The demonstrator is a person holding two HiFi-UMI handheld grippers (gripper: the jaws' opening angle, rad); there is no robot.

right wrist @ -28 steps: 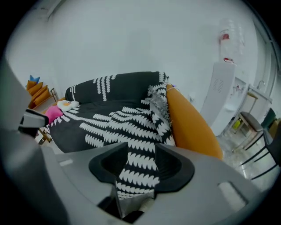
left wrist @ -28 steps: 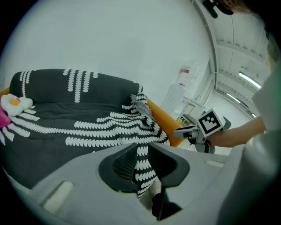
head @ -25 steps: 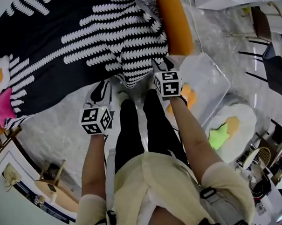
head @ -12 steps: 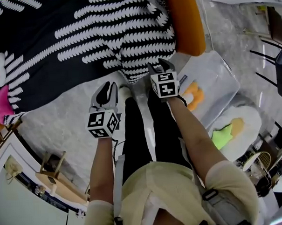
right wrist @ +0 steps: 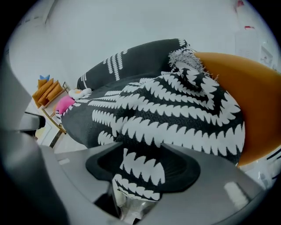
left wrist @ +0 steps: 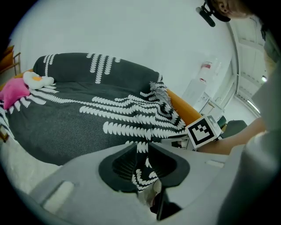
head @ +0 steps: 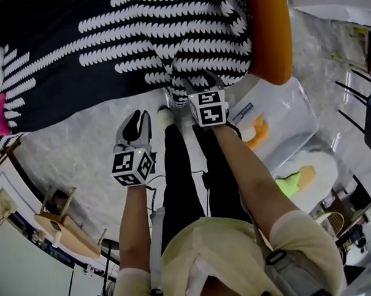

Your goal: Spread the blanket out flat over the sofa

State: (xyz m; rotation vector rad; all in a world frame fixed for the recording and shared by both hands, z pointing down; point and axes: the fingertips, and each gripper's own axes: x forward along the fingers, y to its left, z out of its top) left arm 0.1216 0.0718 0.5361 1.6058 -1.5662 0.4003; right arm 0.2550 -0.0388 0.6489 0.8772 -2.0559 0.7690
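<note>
The soft, light blanket [head: 107, 49] draped the sofa [head: 269, 36] ahead, its hanging corner, the best hold, loose between the right tool's [head: 201, 85] just-opened jaws, while the left tool [head: 140, 117] beside it stood narrowly parted, empty.

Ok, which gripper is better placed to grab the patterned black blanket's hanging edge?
Right, probably: the right gripper, jaws just opened, straddles the patterned black blanket; the left gripper hangs over pale floor.
</note>
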